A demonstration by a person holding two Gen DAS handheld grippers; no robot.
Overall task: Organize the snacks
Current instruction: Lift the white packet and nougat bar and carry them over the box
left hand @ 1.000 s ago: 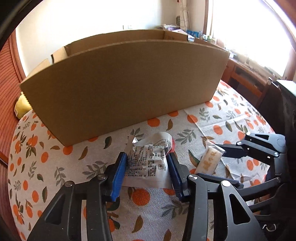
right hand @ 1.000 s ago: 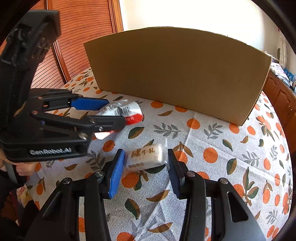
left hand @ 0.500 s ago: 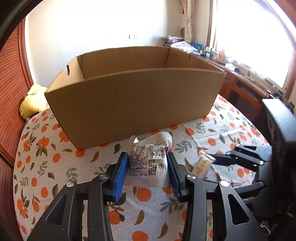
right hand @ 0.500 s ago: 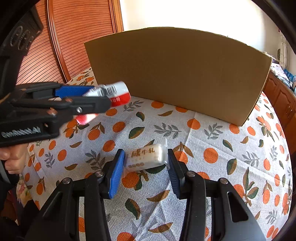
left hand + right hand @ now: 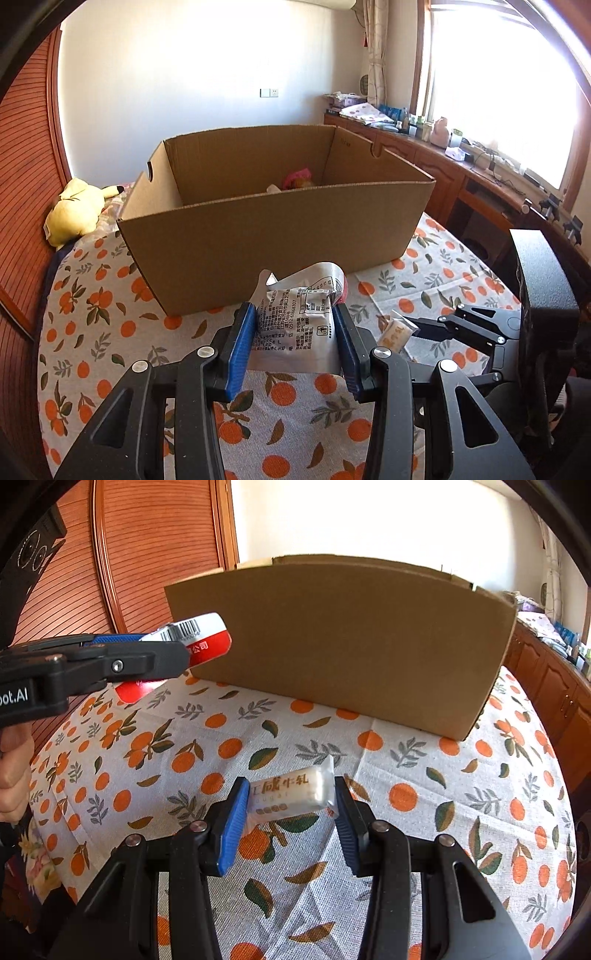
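My left gripper (image 5: 293,314) is shut on a white and red snack packet (image 5: 295,325), held up off the table in front of the open cardboard box (image 5: 277,251). The right wrist view shows that packet (image 5: 207,642) raised at the left, near the box wall (image 5: 351,638). My right gripper (image 5: 291,786) is low over the tablecloth, its blue pads closed on the ends of a small white nougat candy (image 5: 288,794). From the left wrist view the candy (image 5: 397,332) sits at the right gripper's tips. A pink snack (image 5: 297,177) lies inside the box.
An orange-patterned cloth (image 5: 110,314) covers the round table. A yellow plush toy (image 5: 74,206) lies beyond the box's left corner. A wooden sideboard with clutter (image 5: 424,147) runs under the window. A person's hand (image 5: 14,768) grips the left tool.
My left gripper has risen with the packet, so the inside of the box has come into view. The right gripper and its candy have stayed put.
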